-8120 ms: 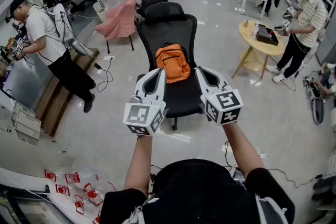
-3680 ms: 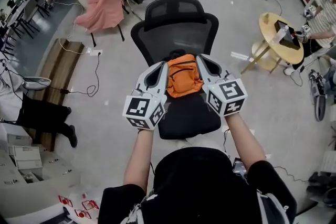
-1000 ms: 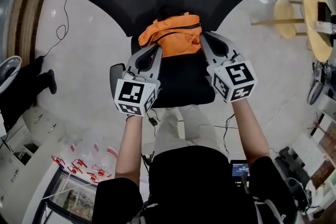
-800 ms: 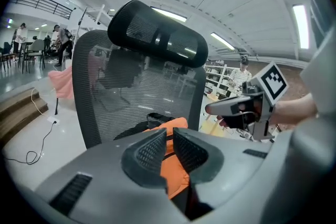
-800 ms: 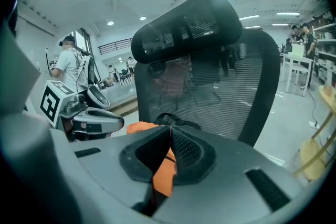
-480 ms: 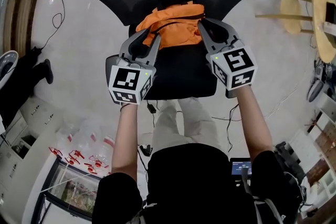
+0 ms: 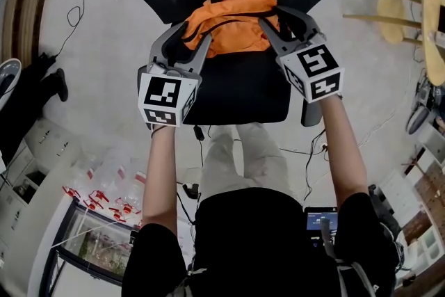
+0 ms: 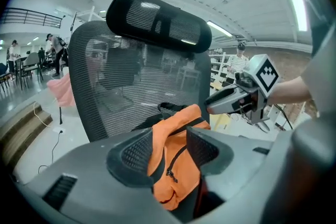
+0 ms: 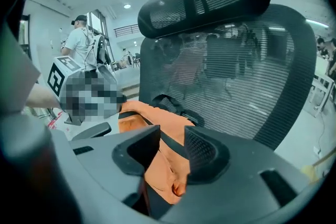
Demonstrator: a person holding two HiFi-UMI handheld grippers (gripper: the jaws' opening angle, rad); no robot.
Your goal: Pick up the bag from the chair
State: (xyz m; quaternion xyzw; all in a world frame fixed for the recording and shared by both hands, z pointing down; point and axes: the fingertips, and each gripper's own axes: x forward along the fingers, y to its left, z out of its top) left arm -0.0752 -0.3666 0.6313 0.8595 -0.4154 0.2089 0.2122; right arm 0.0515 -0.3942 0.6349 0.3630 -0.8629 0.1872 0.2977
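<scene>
Left gripper [image 7: 186, 37] and right gripper [image 7: 272, 19] are sinking, jaws parting, released, around the bag [image 7: 233, 28]. Clamping and lifting is coming next.

We see an orange bag [image 7: 233, 28] with black trim, a black mesh chair [image 7: 240, 90], and our grey left gripper [image 7: 196, 35] and right gripper [image 7: 270, 16], both checked black-and-white.

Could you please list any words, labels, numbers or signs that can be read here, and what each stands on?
No text can be read in any view.
Marker cube on the left gripper, and the one on the right gripper: black-and-white square patterns, no letters.
Small lit screen at the person's waist: too small to read.
Red-marked packets at lower left: too small to read.
</scene>
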